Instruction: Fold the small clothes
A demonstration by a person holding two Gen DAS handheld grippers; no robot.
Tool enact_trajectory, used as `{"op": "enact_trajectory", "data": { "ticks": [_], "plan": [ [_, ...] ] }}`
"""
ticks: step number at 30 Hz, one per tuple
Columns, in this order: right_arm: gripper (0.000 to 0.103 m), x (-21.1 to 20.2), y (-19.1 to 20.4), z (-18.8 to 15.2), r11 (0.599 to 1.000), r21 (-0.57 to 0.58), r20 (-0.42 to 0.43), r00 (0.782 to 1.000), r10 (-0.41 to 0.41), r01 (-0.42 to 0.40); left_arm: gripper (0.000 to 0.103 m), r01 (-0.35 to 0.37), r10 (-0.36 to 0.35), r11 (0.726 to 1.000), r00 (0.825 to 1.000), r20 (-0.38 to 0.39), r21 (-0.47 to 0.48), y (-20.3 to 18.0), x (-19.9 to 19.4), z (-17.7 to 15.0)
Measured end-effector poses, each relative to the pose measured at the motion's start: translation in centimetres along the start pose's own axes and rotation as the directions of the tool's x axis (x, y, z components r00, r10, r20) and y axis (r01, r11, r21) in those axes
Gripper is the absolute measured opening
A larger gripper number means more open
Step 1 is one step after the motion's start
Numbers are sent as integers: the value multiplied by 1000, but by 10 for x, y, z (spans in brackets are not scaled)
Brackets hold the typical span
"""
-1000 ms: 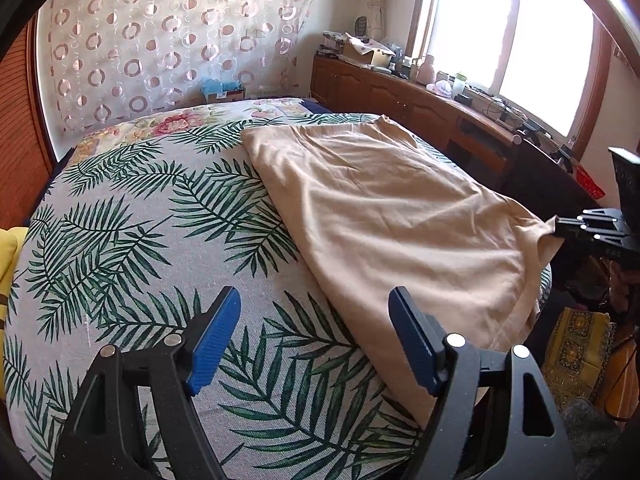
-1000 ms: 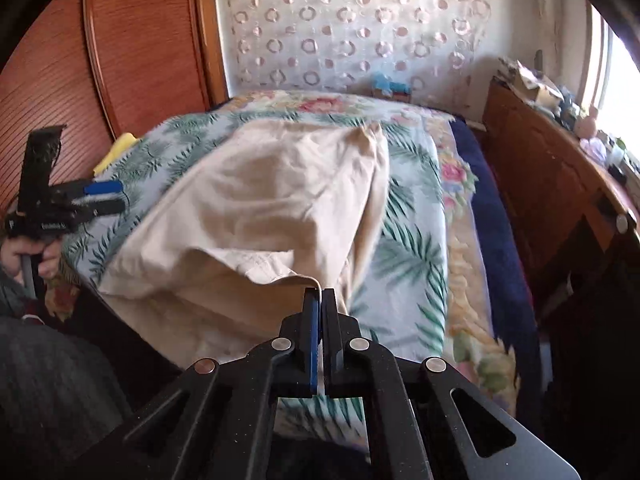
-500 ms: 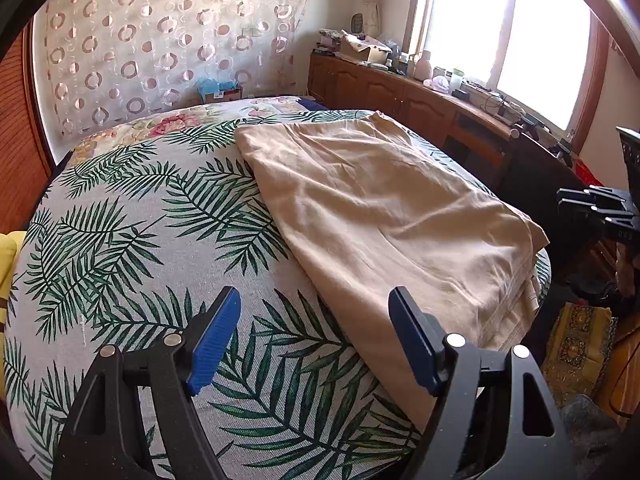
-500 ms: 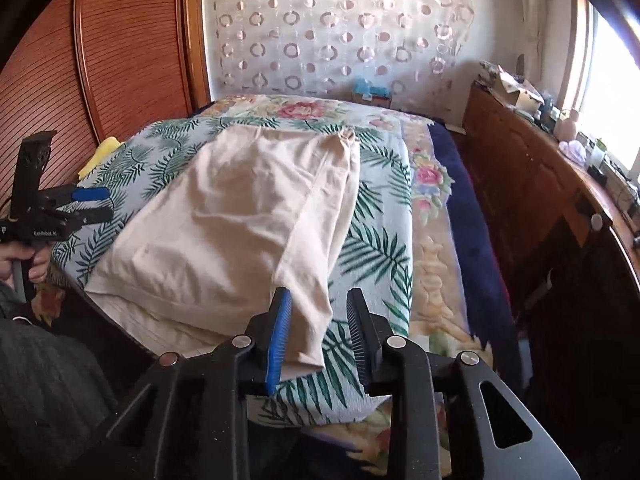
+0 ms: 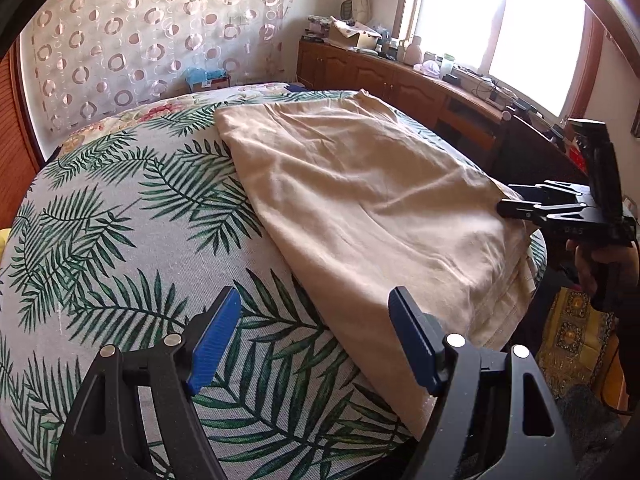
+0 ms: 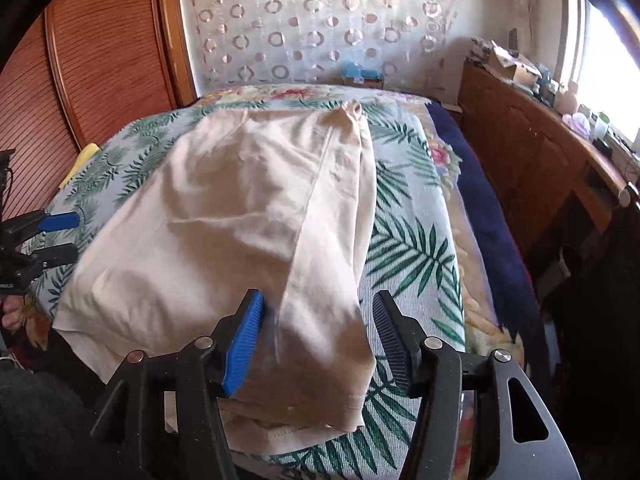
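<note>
A beige garment (image 5: 360, 208) lies folded lengthwise on the palm-leaf bedspread (image 5: 120, 216), its hem hanging over the near bed edge. My left gripper (image 5: 316, 344) is open and empty, hovering over the bedspread just left of the garment's near corner. My right gripper (image 6: 318, 340) is open, its jaws spread either side of the garment's (image 6: 256, 216) near right corner, not holding it. The right gripper also shows in the left wrist view (image 5: 560, 212) at the garment's far edge, and the left gripper shows at the left in the right wrist view (image 6: 48, 236).
A wooden cabinet (image 5: 400, 76) with clutter runs under the window on the right side. A wooden headboard panel (image 6: 92, 64) and circle-pattern curtain (image 6: 320, 20) stand beyond the bed. A dark blue blanket (image 6: 488, 224) lies along the bed's right side.
My right gripper let go of the garment's corner and opened wide; the lifted cloth dropped flat onto the bed. My left gripper stayed open and barely moved.
</note>
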State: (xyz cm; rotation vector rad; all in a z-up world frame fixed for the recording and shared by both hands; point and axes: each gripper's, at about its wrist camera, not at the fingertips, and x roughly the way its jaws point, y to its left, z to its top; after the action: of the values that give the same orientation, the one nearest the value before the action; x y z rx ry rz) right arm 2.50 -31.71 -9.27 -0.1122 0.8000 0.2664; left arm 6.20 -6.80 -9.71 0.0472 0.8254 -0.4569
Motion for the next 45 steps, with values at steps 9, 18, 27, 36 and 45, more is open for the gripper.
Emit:
{"op": "enact_trajectory", "data": {
  "ticks": [9,18,27,36,45],
  "plan": [
    [60,9,-7,-11,997,46,-39,998,56,-54,77,43,-44,999,998,-35,-22,-5,6,-9],
    [17,10,5,-14,996,-18,-38,995,88,-89,56,112,-113,994,991,-70,-16,-13,5,-19],
    [9,-4,3,-17,990,-6,18,990,139,-139,25,184,-185,983,977,-107,-19,-13,2,-22],
    [9,-21,1,-16,988,-3,76,985,154,-154,7,202,-202,979,979,-27,9,-17,-20,-11],
    [9,-30,-1,-9,985,-7,110,979,173,-173,7,196,-194,980,978,71,-30,-1,-38,9]
  ]
}}
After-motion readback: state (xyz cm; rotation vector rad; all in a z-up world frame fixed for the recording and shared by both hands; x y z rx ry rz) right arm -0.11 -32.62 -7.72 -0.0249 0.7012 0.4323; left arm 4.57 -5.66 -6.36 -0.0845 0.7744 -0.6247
